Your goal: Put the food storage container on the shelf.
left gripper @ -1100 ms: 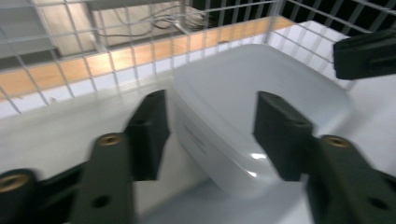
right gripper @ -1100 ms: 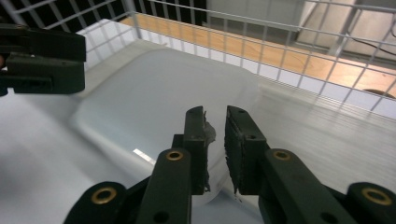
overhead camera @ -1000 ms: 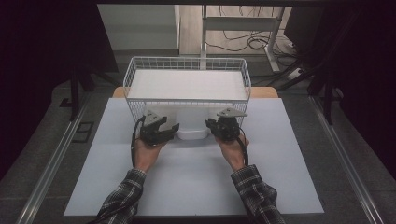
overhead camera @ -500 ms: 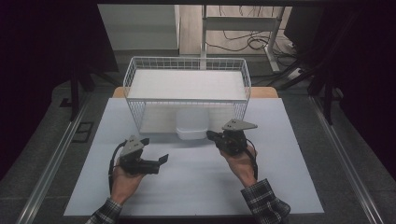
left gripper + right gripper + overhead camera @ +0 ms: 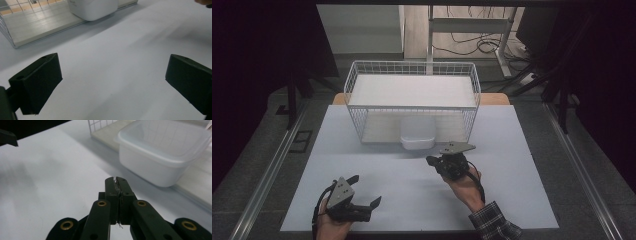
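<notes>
The white container (image 5: pixel 417 135) sat in the front opening of the wire basket (image 5: pixel 412 75), released. Left gripper (image 5: pixel 362 200) had just spread wide, empty; right gripper (image 5: pixel 436 161), clenched on nothing, hovered just before it. Placement looked done; retreat seemed next.

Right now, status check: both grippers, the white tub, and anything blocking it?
Left gripper open, empty, low over the mat. Right gripper shut, empty, close in front of the white tub. Tub sits at the wire basket front, lower level. Nothing between.
</notes>
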`<state>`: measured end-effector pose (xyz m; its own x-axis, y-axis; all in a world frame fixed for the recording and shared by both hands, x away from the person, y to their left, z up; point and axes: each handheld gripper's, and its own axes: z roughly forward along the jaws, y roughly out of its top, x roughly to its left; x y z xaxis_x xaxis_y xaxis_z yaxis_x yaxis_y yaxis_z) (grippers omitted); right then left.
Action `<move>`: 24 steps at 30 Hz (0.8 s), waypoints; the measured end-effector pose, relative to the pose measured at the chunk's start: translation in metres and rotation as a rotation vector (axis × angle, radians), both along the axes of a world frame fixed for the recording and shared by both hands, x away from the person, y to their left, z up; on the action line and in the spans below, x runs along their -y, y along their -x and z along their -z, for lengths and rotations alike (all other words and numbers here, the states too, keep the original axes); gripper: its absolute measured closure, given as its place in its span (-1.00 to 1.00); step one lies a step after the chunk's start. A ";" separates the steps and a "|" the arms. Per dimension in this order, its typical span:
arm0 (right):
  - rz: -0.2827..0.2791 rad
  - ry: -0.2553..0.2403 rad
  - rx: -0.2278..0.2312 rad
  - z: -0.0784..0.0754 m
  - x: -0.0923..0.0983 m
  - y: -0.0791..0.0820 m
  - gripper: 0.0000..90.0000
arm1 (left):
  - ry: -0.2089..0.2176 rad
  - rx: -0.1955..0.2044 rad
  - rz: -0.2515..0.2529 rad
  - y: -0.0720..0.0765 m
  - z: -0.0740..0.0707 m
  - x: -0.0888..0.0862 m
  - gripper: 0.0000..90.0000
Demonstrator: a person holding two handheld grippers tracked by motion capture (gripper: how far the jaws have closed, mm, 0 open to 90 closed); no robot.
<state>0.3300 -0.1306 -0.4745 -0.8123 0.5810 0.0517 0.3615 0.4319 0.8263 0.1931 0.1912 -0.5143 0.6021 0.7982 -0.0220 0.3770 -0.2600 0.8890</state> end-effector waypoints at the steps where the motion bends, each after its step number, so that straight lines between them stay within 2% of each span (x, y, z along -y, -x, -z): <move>1: -0.003 0.012 0.000 0.005 -0.003 0.000 0.98 | -0.002 0.002 0.000 0.002 0.000 0.000 -1.00; 5: -0.004 0.011 -0.012 0.010 -0.009 -0.004 0.98 | -0.004 0.011 -0.006 0.009 0.000 -0.003 -1.00; 8: -0.017 -0.001 -0.025 0.013 -0.017 -0.010 0.98 | 0.032 0.049 -0.005 0.014 -0.002 -0.009 -0.98; 10: -0.023 0.005 -0.022 0.015 -0.023 -0.015 0.98 | 0.045 0.054 -0.006 0.016 -0.003 -0.012 -0.97; 11: -0.014 0.026 -0.009 0.019 -0.029 -0.019 0.99 | 0.045 0.054 -0.010 0.016 -0.003 -0.013 -0.97; 17: 0.021 0.057 0.004 0.029 -0.036 -0.033 0.99 | 0.049 0.044 -0.012 0.014 -0.001 -0.013 -0.97; 20: 0.049 0.048 0.008 0.030 -0.035 -0.043 0.99 | 0.044 0.040 -0.008 0.013 0.000 -0.012 -0.97; 24: 0.074 0.032 -0.009 0.031 -0.035 -0.055 0.99 | 0.037 0.038 -0.004 0.013 0.001 -0.011 -0.96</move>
